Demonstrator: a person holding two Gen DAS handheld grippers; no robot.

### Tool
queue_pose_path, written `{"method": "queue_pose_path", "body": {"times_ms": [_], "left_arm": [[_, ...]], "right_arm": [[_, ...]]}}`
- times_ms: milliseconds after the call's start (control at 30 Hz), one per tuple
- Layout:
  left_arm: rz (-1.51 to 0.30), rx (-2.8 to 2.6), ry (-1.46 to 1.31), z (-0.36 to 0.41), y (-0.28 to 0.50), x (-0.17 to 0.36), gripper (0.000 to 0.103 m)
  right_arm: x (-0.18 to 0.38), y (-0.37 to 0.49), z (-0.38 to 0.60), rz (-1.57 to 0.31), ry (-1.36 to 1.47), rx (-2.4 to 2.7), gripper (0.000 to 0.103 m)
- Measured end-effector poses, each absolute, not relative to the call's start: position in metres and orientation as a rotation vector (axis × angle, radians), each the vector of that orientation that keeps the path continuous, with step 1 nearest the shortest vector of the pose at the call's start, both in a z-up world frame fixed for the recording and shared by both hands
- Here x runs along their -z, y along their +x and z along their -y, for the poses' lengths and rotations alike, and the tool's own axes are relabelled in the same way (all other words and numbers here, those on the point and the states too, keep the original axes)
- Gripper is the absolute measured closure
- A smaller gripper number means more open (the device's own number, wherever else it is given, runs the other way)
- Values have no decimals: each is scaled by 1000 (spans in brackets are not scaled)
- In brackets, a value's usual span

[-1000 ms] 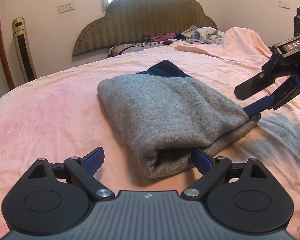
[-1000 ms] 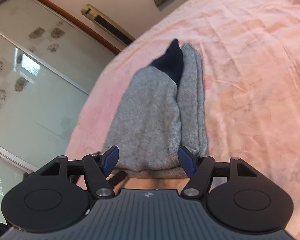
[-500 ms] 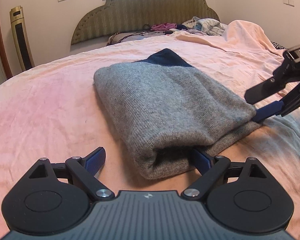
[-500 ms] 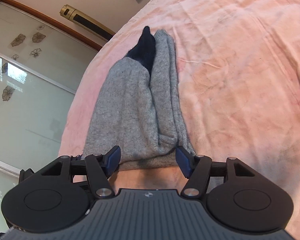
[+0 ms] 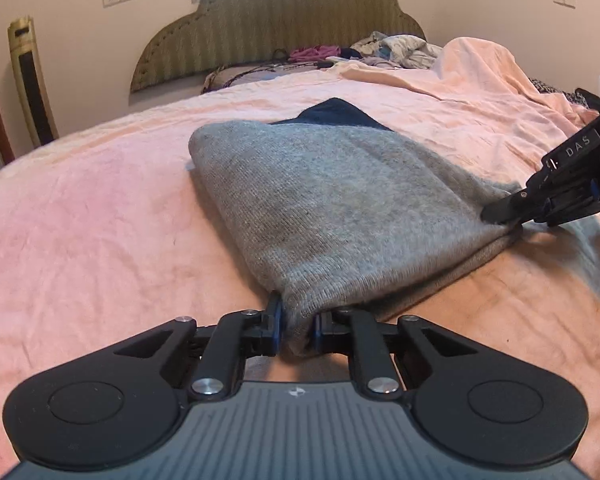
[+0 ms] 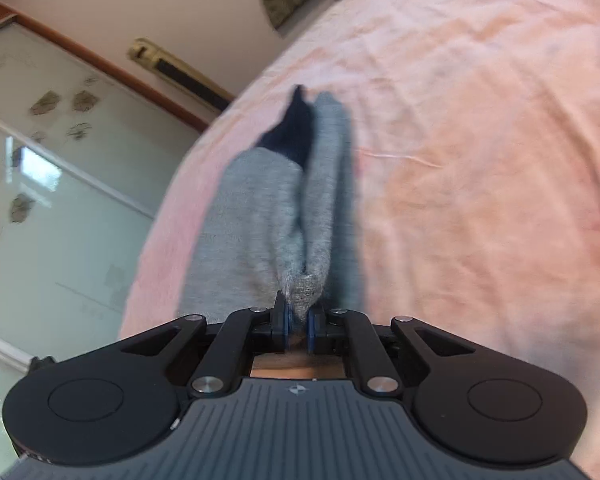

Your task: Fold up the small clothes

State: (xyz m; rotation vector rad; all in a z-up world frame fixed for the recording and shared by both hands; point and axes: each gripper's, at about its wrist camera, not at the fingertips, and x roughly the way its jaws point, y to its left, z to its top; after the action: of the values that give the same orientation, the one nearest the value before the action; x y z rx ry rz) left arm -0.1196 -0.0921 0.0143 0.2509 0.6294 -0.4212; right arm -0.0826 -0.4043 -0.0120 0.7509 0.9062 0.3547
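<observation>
A folded grey knit garment (image 5: 332, 200) with a dark navy part (image 5: 336, 114) at its far end lies on the pink bedspread (image 5: 80, 220). My left gripper (image 5: 297, 320) is closing, and its blue pads pinch the garment's near left corner, which bunches between them. My right gripper (image 6: 298, 316) is also closing, with a grey corner (image 6: 306, 288) squeezed between its pads. In the left wrist view the right gripper (image 5: 500, 216) bites the garment's right corner. From the right wrist the garment (image 6: 252, 208) runs away in two long folds, the navy part (image 6: 292, 132) farthest off.
A padded headboard (image 5: 276, 28) stands at the bed's far end, with a pile of loose clothes (image 5: 388, 50) in front of it. A tall standing unit (image 5: 30, 80) is by the left wall. Frosted glass doors (image 6: 40, 200) line the bed's side.
Both grippers went from wide open around the garment's near corners to closed on them, bunching the fabric. The right gripper sank slightly onto its corner; the left stayed put.
</observation>
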Motion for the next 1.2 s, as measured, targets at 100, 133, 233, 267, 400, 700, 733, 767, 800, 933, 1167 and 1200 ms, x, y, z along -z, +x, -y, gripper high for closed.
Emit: {"method": "queue_pose_path", "body": {"times_ms": [100, 133, 233, 267, 400, 700, 733, 767, 800, 933, 1167, 1200], "left_arm": [[-633, 450, 275, 90, -122, -18, 89], [-644, 483, 257, 83, -122, -22, 89], [-695, 620, 122, 53, -117, -38, 70], [-694, 642, 54, 41, -110, -45, 51], [-663, 608, -309, 8, -54, -56, 7], [-895, 498, -730, 25, 93, -3, 9], [-907, 507, -717, 32, 98, -4, 11], [-919, 522, -689, 40, 101, -4, 37], [-952, 519, -630, 49, 104, -2, 62], [-897, 503, -530, 58, 90, -8, 77], [-840, 506, -475, 17, 94, -49, 81], [-823, 485, -461, 5, 96, -57, 81]], "right_arm": [[14, -82, 398, -913, 730, -395, 92], [10, -81, 395, -918, 713, -405, 87], [-13, -75, 400, -915, 676, -454, 55], [-25, -75, 406, -863, 672, -467, 31], [-57, -40, 415, -718, 559, -460, 4], [-14, 103, 377, -896, 483, -410, 13], [-10, 107, 372, -899, 490, -424, 15], [-6, 110, 366, -897, 502, -443, 32], [-4, 110, 360, -905, 501, -466, 51], [-6, 99, 349, -869, 460, -471, 72], [-49, 89, 319, -770, 499, -573, 73], [-56, 93, 307, -756, 500, -602, 73]]}}
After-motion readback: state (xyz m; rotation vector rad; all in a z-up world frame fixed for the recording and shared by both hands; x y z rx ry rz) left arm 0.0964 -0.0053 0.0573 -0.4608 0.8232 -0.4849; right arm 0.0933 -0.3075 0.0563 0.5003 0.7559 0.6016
